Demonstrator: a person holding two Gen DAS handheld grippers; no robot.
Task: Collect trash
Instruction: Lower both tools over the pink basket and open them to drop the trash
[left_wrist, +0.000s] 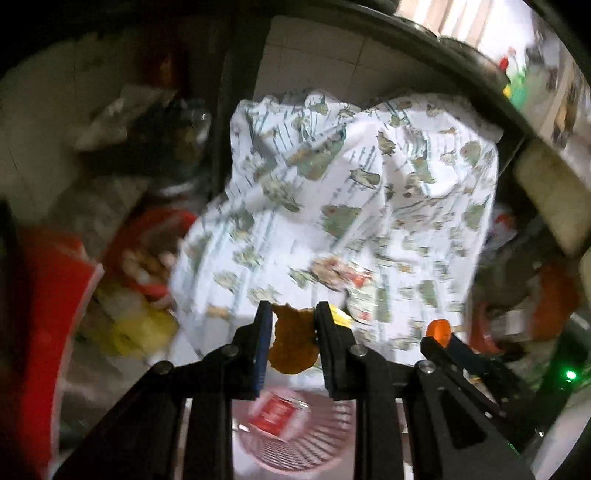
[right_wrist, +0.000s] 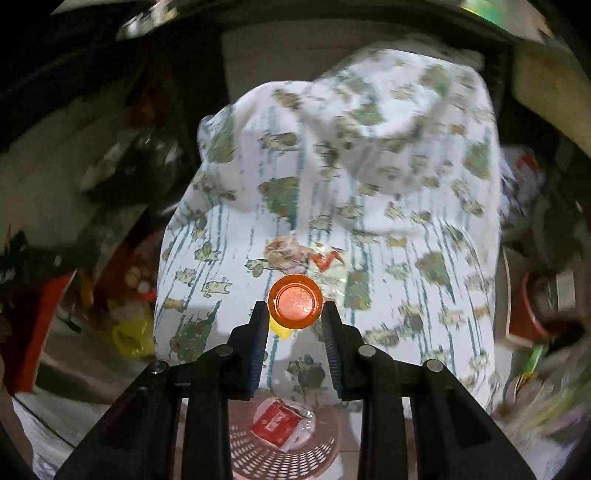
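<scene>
Orange-brown scrap (left_wrist: 293, 341), flat and ragged-edged with a grainy surface, is pinched between the pads of the left gripper (left_wrist: 292, 334), low centre in the left wrist view. Orange plastic cap (right_wrist: 295, 301), round, smooth and glossy with a raised rim, sits clamped between the pads of the right gripper (right_wrist: 294, 314), its flat face turned to the camera; in the left wrist view the same cap shows at 3 o'clock from the scrap. No earlier view to compare jaw motion.

At 6 o'clock from both grips, below the fingers, stands a pink plastic basket (right_wrist: 317, 456), round, its wall a perforated lattice. Inside lies a red-and-white carton (right_wrist: 281, 424), crumpled and partly flattened.

At 12 o'clock from the cap spreads a white cloth (right_wrist: 388, 206) printed with green-brown patches and thin teal stripes, draped and creased into soft folds. On it, just above the cap, lies a crinkled wrapper (right_wrist: 295, 251) with red markings. A yellow scrap (right_wrist: 280, 330) peeks beside the left finger.

At 9 o'clock, blurred clutter: a yellow plastic bag (right_wrist: 133, 338) and a red box (left_wrist: 48, 332).
</scene>
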